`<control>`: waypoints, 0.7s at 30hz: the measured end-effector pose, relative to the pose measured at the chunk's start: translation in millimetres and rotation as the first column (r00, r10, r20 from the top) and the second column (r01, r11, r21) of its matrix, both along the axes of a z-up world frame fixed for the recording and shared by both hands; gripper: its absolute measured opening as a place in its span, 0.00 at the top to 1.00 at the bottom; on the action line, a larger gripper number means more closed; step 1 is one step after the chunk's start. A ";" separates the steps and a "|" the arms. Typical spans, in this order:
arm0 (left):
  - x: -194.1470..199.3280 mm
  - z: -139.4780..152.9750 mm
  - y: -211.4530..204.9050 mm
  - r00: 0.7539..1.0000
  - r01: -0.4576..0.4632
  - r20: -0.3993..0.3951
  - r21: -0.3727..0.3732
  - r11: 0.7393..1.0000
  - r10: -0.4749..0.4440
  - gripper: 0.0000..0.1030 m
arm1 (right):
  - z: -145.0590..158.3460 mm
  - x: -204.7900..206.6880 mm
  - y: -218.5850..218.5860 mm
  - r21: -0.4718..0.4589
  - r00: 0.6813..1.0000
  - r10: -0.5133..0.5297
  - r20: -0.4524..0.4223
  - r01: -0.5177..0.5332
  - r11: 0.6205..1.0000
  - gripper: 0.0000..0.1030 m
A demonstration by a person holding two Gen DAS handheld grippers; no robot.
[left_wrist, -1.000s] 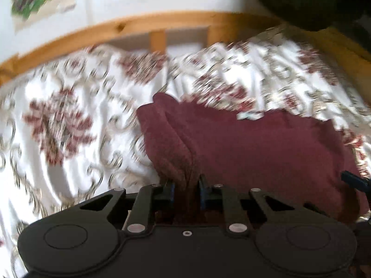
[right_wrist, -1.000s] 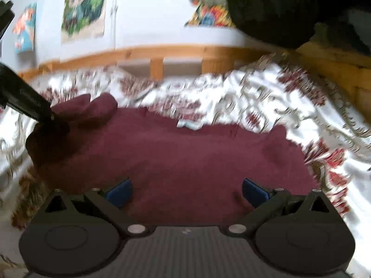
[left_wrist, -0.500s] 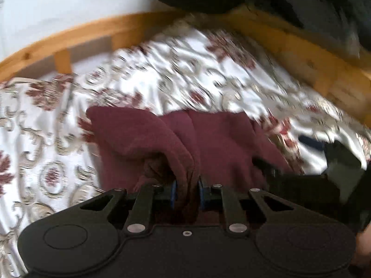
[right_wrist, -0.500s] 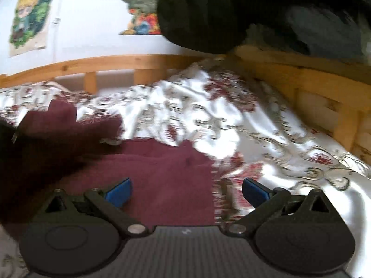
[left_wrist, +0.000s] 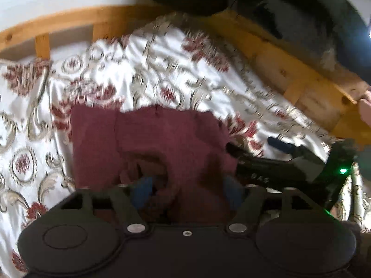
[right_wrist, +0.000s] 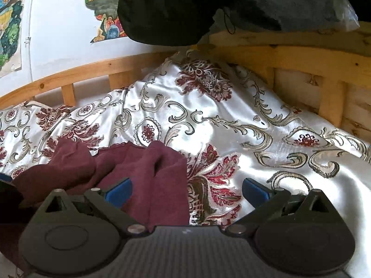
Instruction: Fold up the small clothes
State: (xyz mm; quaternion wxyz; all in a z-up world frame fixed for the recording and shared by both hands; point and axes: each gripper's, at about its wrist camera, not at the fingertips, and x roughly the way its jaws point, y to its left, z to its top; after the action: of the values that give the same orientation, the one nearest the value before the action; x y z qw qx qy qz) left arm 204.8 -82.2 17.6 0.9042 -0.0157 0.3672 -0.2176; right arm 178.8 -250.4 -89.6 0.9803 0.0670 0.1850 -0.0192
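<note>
A: Where is the maroon garment (left_wrist: 157,136) lying?

B: It lies on the white floral bedspread (right_wrist: 231,125), folded over itself, with a loose bunched edge close to the left gripper (left_wrist: 187,191).

A: Does the left gripper grip it?

B: The two blue pads stand apart, and the cloth lies between them; the picture is blurred, but they do not seem to press it.

A: And the right gripper (right_wrist: 186,190)?

B: It is wide open and holds nothing. Its left pad is over the garment's right edge, its right pad over the bedspread.

A: What is around?

B: A wooden bed frame (right_wrist: 308,62), dark bundles (right_wrist: 162,11) on it, and posters (right_wrist: 104,7) on the wall.
</note>
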 end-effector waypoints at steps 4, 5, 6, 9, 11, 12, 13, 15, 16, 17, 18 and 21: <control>-19.9 11.3 9.9 0.995 -0.007 0.101 -0.002 1.000 0.007 0.12 | 3.3 -2.0 -0.3 0.038 0.999 0.033 0.013 -0.033 0.999 0.00; -23.9 12.9 13.1 0.993 -0.011 0.115 0.004 1.000 0.010 0.09 | 3.8 -2.2 -0.6 0.058 0.999 0.050 0.017 -0.051 0.997 0.00; -26.9 13.6 16.2 0.992 -0.017 0.124 0.013 1.000 0.015 0.08 | 4.3 -2.6 -0.4 0.077 0.997 0.067 0.022 -0.069 0.995 0.00; -29.5 8.5 23.5 0.991 -0.054 0.125 0.061 0.997 0.046 0.04 | 7.9 -5.4 4.0 0.122 0.989 0.140 0.048 -0.145 0.982 0.00; -28.3 -1.0 28.0 0.993 -0.081 0.093 0.093 0.992 0.072 0.04 | 13.4 -5.7 7.7 0.145 0.978 0.198 0.062 -0.205 0.968 0.00; -27.7 -5.7 29.9 0.994 -0.090 0.078 0.102 0.991 0.082 0.04 | 16.4 -5.1 8.6 0.164 0.970 0.233 0.070 -0.242 0.956 0.00; -27.1 -11.1 31.3 0.994 -0.095 0.066 0.111 0.989 0.088 0.04 | 19.6 -4.2 9.1 0.188 0.960 0.269 0.080 -0.280 0.942 0.00; -26.7 -22.2 32.2 0.994 -0.109 0.043 0.148 0.983 0.104 0.03 | 26.8 0.8 8.4 0.248 0.935 0.340 0.099 -0.354 0.902 0.00; -27.1 -27.6 31.3 0.994 -0.111 0.031 0.178 0.978 0.107 0.03 | 30.0 4.4 7.6 0.276 0.924 0.367 0.104 -0.381 0.882 0.00; -26.8 -32.8 29.8 0.995 -0.102 0.020 0.210 0.972 0.100 0.03 | 31.9 10.2 7.8 0.314 0.910 0.402 0.102 -0.413 0.855 0.00; -26.8 -37.4 28.4 0.996 -0.092 0.013 0.236 0.967 0.091 0.03 | 32.2 17.1 8.7 0.353 0.896 0.434 0.091 -0.437 0.827 0.00; -29.5 -46.0 23.1 0.998 -0.069 0.025 0.309 0.949 0.064 0.03 | 25.2 38.8 13.8 0.472 0.876 0.480 0.036 -0.439 0.765 0.01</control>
State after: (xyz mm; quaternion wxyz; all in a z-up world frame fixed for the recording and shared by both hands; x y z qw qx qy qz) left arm 175.3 -59.1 -28.4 0.9050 0.1152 0.3894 -0.1268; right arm 217.6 -236.6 -64.4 0.9005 0.2519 0.2374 0.2634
